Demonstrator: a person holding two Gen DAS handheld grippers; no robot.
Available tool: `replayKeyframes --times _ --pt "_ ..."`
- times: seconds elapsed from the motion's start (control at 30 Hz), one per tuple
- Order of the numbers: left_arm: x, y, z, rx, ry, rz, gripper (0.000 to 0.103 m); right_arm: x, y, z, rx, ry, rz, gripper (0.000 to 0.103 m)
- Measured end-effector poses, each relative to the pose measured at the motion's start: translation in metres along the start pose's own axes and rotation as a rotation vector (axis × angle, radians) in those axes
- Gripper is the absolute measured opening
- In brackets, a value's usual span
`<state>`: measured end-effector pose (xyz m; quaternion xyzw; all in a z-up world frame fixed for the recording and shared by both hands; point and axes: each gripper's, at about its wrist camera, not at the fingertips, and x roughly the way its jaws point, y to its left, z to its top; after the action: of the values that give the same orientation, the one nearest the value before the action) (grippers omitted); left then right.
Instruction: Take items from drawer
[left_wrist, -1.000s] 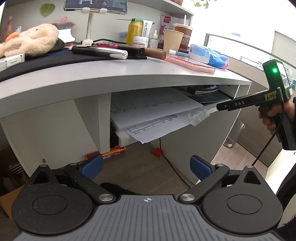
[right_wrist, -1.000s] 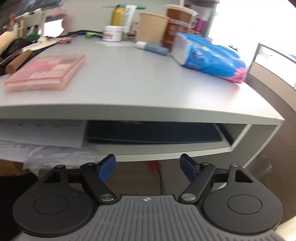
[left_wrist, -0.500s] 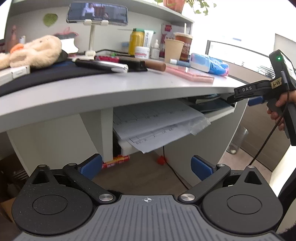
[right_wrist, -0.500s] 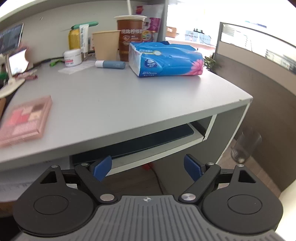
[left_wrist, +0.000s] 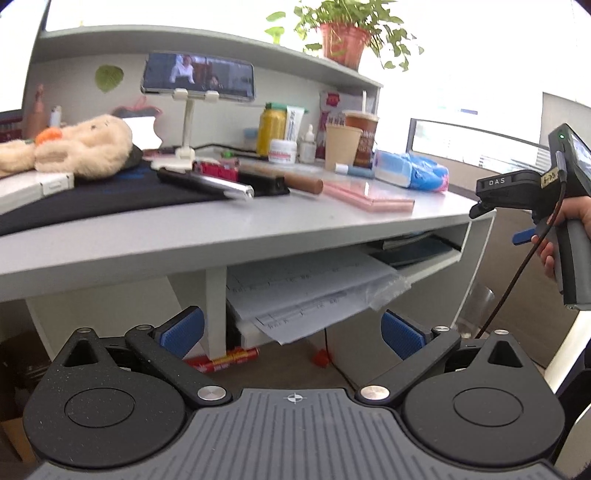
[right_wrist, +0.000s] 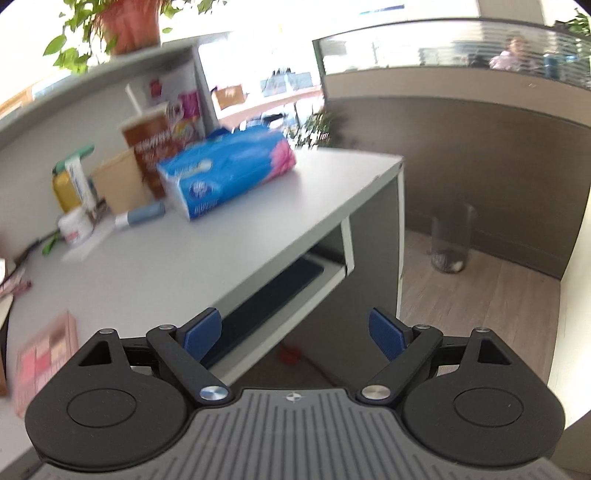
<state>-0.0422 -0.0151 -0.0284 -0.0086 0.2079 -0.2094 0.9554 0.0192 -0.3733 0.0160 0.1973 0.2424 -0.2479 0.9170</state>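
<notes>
**A:** ok so both grippers are empty rn. Left gripper (left_wrist: 291, 332) has its blue pads spread wide, nothing between them, hanging low in front of the desk (left_wrist: 258, 229). Right gripper (right_wrist: 295, 332) same deal, pads wide apart, nothing held.

**B:** any writing you can read?

**A:** the right one's body says "DAS" from the left cam, plus a yellow sticker, looks like "6-35" but not sure. Tissue pack (right_wrist: 225, 177) has a logo, too blurry to read.

**B:** and the drawer?

**A:** drawer (left_wrist: 417, 266) sits under the desktop, right end. Papers (left_wrist: 306, 291) droop over its front edge, dark flat thing (right_wrist: 273, 295) lies inside further right. Pink palette (left_wrist: 365, 195) up on top.

**B:** changed from a sec ago?

**A:** both cams tilted up. Plant (left_wrist: 343, 40) on the top shelf shows now, and the right gripper swung right toward the desk corner, away from the drawer. Papers haven't moved.
</notes>
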Motion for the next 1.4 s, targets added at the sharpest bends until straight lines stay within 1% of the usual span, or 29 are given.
replayKeyframes --times 0.17,0.2,0.23,0.33,0.4,0.53,0.63,0.83,0.97,1.07,1.23,1.33,1.4 --pt "-0.006 0.001 0.003 -0.008 -0.045 0.017 0.103 -0.012 0.01 -0.004 -0.033 -0.094 0.028 0.087" --pt "-0.008 0.001 0.004 -0.01 -0.056 0.018 0.103 -0.014 0.012 -0.005 -0.042 -0.114 0.04 0.096" --pt "-0.009 0.002 0.004 -0.011 -0.066 0.019 0.103 -0.017 0.014 -0.007 -0.046 -0.14 0.053 0.101" --pt "-0.014 0.003 0.007 -0.015 -0.1 0.022 0.103 -0.028 0.019 -0.01 -0.064 -0.216 0.096 0.102" --pt "-0.016 0.003 0.008 -0.021 -0.11 0.012 0.103 -0.032 0.024 -0.012 -0.086 -0.24 0.124 0.102" --pt "-0.023 -0.001 0.01 0.011 -0.155 0.022 0.103 -0.038 0.033 -0.017 -0.123 -0.275 0.182 0.103" --pt "-0.027 -0.001 0.012 0.017 -0.18 0.03 0.103 -0.042 0.041 -0.021 -0.161 -0.284 0.227 0.103" --pt "-0.029 -0.001 0.017 0.018 -0.202 0.072 0.103 -0.044 0.054 -0.029 -0.22 -0.288 0.289 0.103" --pt "-0.028 -0.001 0.023 0.013 -0.218 0.128 0.103 -0.047 0.06 -0.034 -0.251 -0.292 0.319 0.103" --pt "-0.026 0.003 0.027 0.002 -0.227 0.178 0.103 -0.047 0.065 -0.038 -0.275 -0.278 0.347 0.103" --pt "-0.02 0.012 0.032 -0.036 -0.22 0.275 0.103 -0.045 0.071 -0.042 -0.308 -0.273 0.39 0.103" --pt "-0.016 0.018 0.035 -0.059 -0.212 0.317 0.103 -0.045 0.076 -0.046 -0.342 -0.273 0.423 0.103" --pt "-0.013 0.02 0.036 -0.062 -0.201 0.333 0.103 -0.044 0.081 -0.049 -0.38 -0.268 0.454 0.103"
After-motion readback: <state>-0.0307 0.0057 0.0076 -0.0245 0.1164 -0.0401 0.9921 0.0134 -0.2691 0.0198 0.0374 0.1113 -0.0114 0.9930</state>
